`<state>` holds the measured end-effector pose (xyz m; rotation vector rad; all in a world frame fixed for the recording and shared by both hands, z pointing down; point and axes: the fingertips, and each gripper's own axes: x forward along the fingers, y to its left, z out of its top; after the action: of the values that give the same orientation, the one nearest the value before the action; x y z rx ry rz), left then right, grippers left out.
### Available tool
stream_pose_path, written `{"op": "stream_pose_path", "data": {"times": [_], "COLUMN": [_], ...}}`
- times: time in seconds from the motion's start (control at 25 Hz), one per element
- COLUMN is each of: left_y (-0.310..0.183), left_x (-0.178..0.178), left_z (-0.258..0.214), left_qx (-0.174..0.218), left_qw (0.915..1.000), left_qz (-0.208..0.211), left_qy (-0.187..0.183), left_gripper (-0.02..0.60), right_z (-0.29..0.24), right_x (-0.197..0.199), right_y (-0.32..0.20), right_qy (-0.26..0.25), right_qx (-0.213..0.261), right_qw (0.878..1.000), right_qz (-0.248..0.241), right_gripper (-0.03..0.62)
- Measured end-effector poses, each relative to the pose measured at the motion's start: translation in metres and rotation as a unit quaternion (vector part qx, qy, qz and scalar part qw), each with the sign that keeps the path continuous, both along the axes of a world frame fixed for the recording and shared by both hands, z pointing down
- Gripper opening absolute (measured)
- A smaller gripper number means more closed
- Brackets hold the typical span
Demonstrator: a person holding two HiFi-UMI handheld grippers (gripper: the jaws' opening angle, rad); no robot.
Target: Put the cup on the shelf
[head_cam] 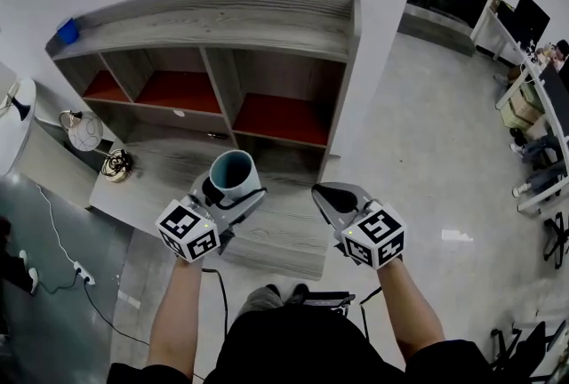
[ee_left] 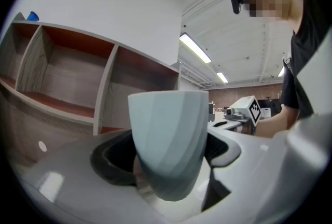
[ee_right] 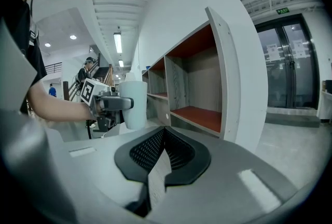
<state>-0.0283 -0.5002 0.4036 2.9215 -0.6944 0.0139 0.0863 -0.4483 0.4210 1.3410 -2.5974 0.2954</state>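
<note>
- One floor: a broad pale stretch lies open at 3 o'clock, past the shelf's right end.
- One shelf, grey wood, stands against the wall at 12 o'clock. The head view shows three red-floored compartments in a row, all open to the front, and one lower ledge jutting towards the person.
- Two claws. The left claw has its jaws set wide and clamped on the cup. The right claw, at 3 o'clock of the left and apart from it, has its jaws pressed together with nothing between them.
- One cup, pale blue-grey, upright with its mouth up. It is held over the ledge's front part, below the divider between the middle and right compartments.
- One small blue thing sits on the shelf's top at its left corner, at 10 o'clock.
</note>
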Motion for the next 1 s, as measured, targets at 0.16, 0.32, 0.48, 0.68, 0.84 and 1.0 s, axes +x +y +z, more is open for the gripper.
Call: {"op": "stream_pose_path", "data": {"times": [0.16,0.32,0.48,0.68,0.84,1.0], "left_y": [-0.025,-0.058,-0.091,-0.127,-0.144,-0.158], "left_x": [0.015,0.039,0.065,0.086,0.096,0.097], "left_z": [-0.030,-0.050,-0.051,-0.031,-0.012,0.001], "left_qx": [0.023,0.045,0.039,0.025,0.031,0.035], "left_qw": [0.9997,0.9988,0.9990,0.9990,0.9974,0.9952], "left_qz": [-0.004,-0.003,-0.009,-0.038,-0.055,-0.072], "left_qy": [0.009,0.015,0.021,-0.002,-0.034,-0.055], "left_gripper": [0.369,0.370,0.370,0.370,0.370,0.370], "right_z": [-0.017,-0.036,-0.046,-0.044,-0.035,-0.027], "right_x": [0.000,-0.005,-0.006,0.003,0.007,0.009], "right_y": [-0.016,-0.043,-0.070,-0.101,-0.113,-0.120], "right_qy": [-0.005,-0.022,-0.038,-0.044,-0.052,-0.054], "right_qx": [0.015,0.039,0.051,0.048,0.037,0.030], "right_qw": [1.000,0.999,0.998,0.994,0.992,0.991], "right_qz": [-0.007,0.004,0.031,0.089,0.108,0.120], "right_gripper": [0.012,0.012,0.012,0.012,0.012,0.011]}}
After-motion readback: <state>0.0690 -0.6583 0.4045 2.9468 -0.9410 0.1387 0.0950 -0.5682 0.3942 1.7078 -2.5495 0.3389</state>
